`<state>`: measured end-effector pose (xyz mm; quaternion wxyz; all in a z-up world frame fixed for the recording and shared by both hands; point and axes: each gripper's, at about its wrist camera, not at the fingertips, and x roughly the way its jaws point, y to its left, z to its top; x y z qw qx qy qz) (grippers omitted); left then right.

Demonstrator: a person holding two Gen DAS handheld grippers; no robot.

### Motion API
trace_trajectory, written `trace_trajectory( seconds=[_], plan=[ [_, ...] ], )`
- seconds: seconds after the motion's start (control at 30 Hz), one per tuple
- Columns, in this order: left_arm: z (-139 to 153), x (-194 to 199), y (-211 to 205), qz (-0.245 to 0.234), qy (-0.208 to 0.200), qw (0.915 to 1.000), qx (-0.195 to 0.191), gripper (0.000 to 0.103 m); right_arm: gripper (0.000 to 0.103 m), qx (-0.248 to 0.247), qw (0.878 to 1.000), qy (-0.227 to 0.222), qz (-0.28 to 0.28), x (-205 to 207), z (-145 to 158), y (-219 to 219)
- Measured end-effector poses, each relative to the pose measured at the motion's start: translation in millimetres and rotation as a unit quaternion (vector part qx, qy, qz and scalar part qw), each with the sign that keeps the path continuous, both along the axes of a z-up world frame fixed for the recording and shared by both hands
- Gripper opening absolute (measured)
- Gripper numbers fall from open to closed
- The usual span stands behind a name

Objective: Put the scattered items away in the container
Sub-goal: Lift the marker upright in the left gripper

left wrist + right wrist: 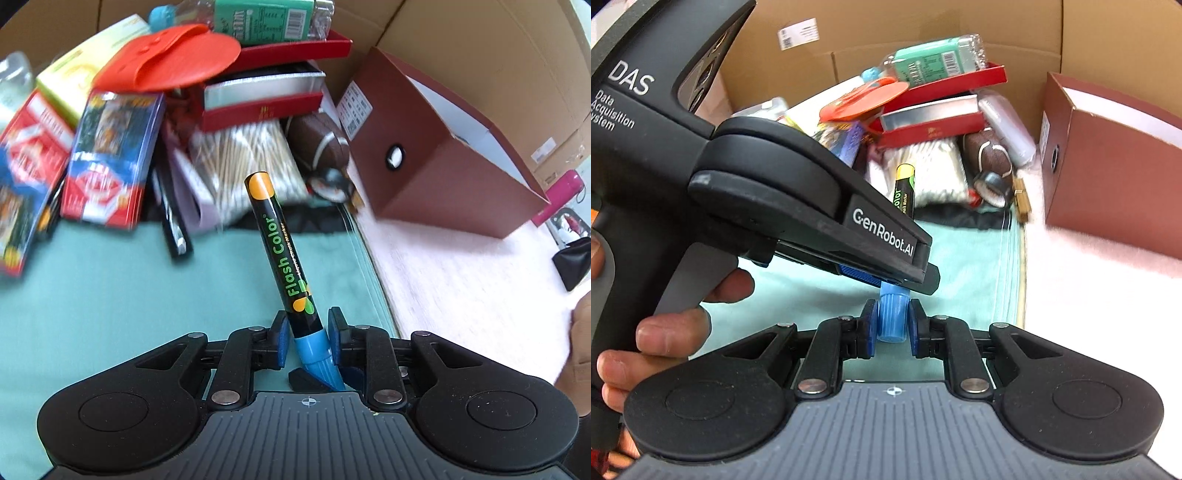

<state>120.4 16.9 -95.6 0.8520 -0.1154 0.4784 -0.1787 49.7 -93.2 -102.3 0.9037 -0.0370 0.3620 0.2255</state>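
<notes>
A black Flash Color chalk marker with a blue cap is held in the air above a teal cloth. My left gripper is shut on the marker's lower end and the marker points away toward the pile. In the right wrist view my right gripper is shut on the blue cap, just under the left gripper's body. The marker's barrel sticks out beyond it. The brown cardboard container, open-topped, stands to the right; it also shows in the right wrist view.
A pile lies at the back: card packs, orange pouch, red box, cotton swabs, toy football, green-labelled bottle. Cardboard walls surround the area. A pink mat lies right of the cloth.
</notes>
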Motion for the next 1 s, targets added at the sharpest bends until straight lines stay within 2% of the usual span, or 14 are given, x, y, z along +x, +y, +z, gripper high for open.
trace_trajectory(
  seconds=[0.17, 0.2, 0.23, 0.27, 0.43, 0.5, 0.57, 0.73, 0.77, 0.83, 0.93, 0.97, 1.0],
  plan=[
    [2, -23, -9, 0.004, 0.006, 0.9999, 0.009, 0.022, 0.02, 0.004, 1.0, 0.008, 0.005, -20, 3, -11],
    [2, -28, -10, 0.005, 0.008, 0.9999, 0.011, 0.025, 0.02, 0.008, 1.0, 0.012, 0.005, -24, 4, -13],
    [1, -32, -13, 0.006, 0.009, 0.9999, 0.012, 0.03, 0.02, 0.012, 1.0, 0.014, 0.006, -28, 5, -16],
    [1, -36, -14, 0.008, 0.008, 0.9998, 0.014, 0.043, 0.02, 0.012, 1.0, 0.015, 0.008, -31, 4, -19],
    [5, -50, -13, 0.027, 0.009, 0.9994, 0.022, 0.054, 0.021, 0.006, 1.0, 0.02, 0.005, -40, 1, -26],
    [9, -52, -10, 0.046, 0.003, 0.9985, 0.029, 0.07, 0.021, 0.006, 1.0, 0.017, 0.005, -43, 0, -27],
    [12, -50, -6, 0.061, -0.001, 0.9976, 0.033, 0.073, 0.021, 0.007, 1.0, 0.013, 0.008, -43, 0, -27],
    [7, -37, -10, 0.064, 0.021, 0.9972, 0.034, 0.07, 0.025, 0.008, 1.0, 0.006, 0.015, -42, 1, -25],
    [5, -35, -12, 0.061, 0.027, 0.9972, 0.033, 0.065, 0.025, 0.01, 1.0, 0.007, 0.016, -41, 1, -25],
    [4, -35, -19, 0.057, 0.021, 0.9972, 0.042, 0.063, 0.025, 0.014, 1.0, 0.011, 0.016, -39, 0, -27],
    [3, -33, -22, 0.057, 0.021, 0.9968, 0.052, 0.05, 0.025, 0.016, 1.0, 0.012, 0.018, -34, -1, -27],
    [3, -32, -23, 0.058, 0.022, 0.9964, 0.057, 0.039, 0.025, 0.015, 1.0, 0.012, 0.019, -33, -1, -27],
    [3, -31, -22, 0.06, 0.023, 0.9963, 0.057, 0.037, 0.025, 0.014, 1.0, 0.012, 0.021, -34, -1, -27]
  ],
)
